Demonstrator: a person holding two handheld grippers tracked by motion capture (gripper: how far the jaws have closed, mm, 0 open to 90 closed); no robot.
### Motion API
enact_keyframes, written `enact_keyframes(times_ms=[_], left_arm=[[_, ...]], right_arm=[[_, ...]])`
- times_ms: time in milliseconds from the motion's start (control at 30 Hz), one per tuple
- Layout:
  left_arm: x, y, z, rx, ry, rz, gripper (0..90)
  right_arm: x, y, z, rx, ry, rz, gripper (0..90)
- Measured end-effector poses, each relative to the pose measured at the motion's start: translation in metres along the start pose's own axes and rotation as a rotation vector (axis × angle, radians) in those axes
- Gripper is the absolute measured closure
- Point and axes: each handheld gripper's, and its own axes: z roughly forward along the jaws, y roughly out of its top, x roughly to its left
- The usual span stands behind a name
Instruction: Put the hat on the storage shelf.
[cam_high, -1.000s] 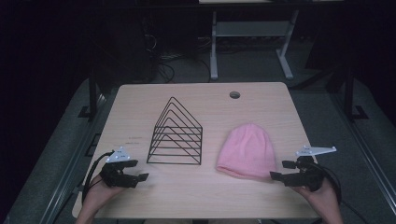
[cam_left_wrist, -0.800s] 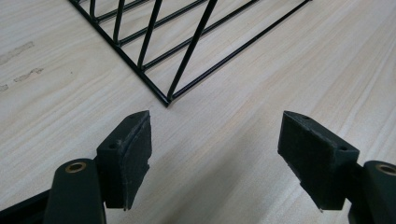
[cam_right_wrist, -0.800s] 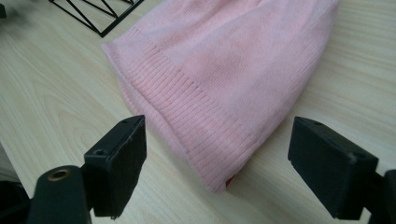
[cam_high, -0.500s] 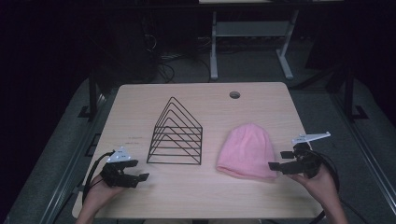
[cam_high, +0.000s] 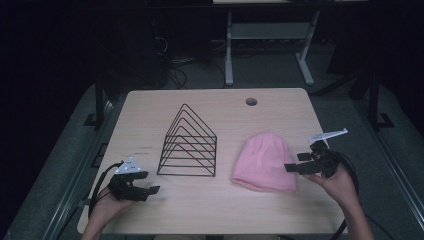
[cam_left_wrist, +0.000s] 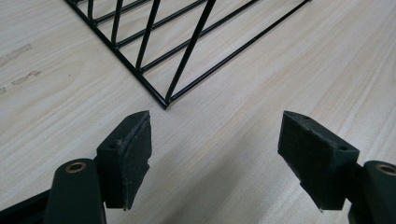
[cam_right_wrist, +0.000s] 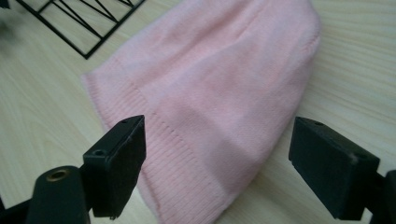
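A pink knit beanie (cam_high: 266, 161) lies flat on the wooden table (cam_high: 230, 205), right of centre. My right gripper (cam_high: 291, 168) hovers at its right edge, open, pointing left at the hat. In the right gripper view the beanie (cam_right_wrist: 210, 98) spreads between and beyond the two black pads (cam_right_wrist: 122, 163), with nothing gripped. A black wire triangular rack (cam_high: 189, 145) stands at the table's middle. My left gripper (cam_high: 152, 190) rests open near the front left, below the rack's left corner. In the left gripper view, the rack's corner (cam_left_wrist: 166, 100) lies just ahead of the open jaws.
A round cable hole (cam_high: 251, 101) sits near the table's far edge. Beyond the table stand a white desk frame (cam_high: 270, 45) and cables on a dark floor. Bare wood lies between the rack and the front edge.
The right gripper has lifted and moved left and forward, up to the beanie's right edge. The left gripper has stayed put.
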Motion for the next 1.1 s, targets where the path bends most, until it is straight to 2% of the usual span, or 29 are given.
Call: enact_keyframes(times_ms=[33,200,467,700,833,933,1067,1100], left_arm=[[0.000,0.000,0.000,-0.001,0.002,-0.002,26.0],[0.001,-0.001,-0.001,-0.002,0.007,-0.006,25.9],[0.004,-0.002,-0.003,-0.006,0.008,-0.014,25.9],[0.007,-0.003,-0.004,-0.014,0.008,-0.027,25.9],[0.007,-0.003,-0.004,-0.013,0.008,-0.024,25.9],[0.007,-0.002,-0.004,-0.013,0.005,-0.023,25.9],[0.006,-0.002,-0.003,-0.008,0.003,-0.016,25.9],[0.005,-0.002,-0.002,-0.005,-0.001,-0.017,25.9]], right_arm=[[-0.003,0.003,0.002,0.015,-0.006,0.005,18.3],[-0.008,0.013,0.002,0.022,-0.005,0.009,18.3],[-0.012,0.032,0.003,0.041,-0.004,-0.007,18.3],[-0.021,0.046,0.009,0.037,0.013,0.009,18.3],[-0.026,0.051,0.011,0.035,0.005,0.019,18.4],[-0.035,0.058,0.015,0.041,-0.001,0.033,18.5],[-0.039,0.064,0.022,0.054,0.005,0.035,19.0],[-0.040,0.069,0.027,0.073,0.000,0.035,19.2]])
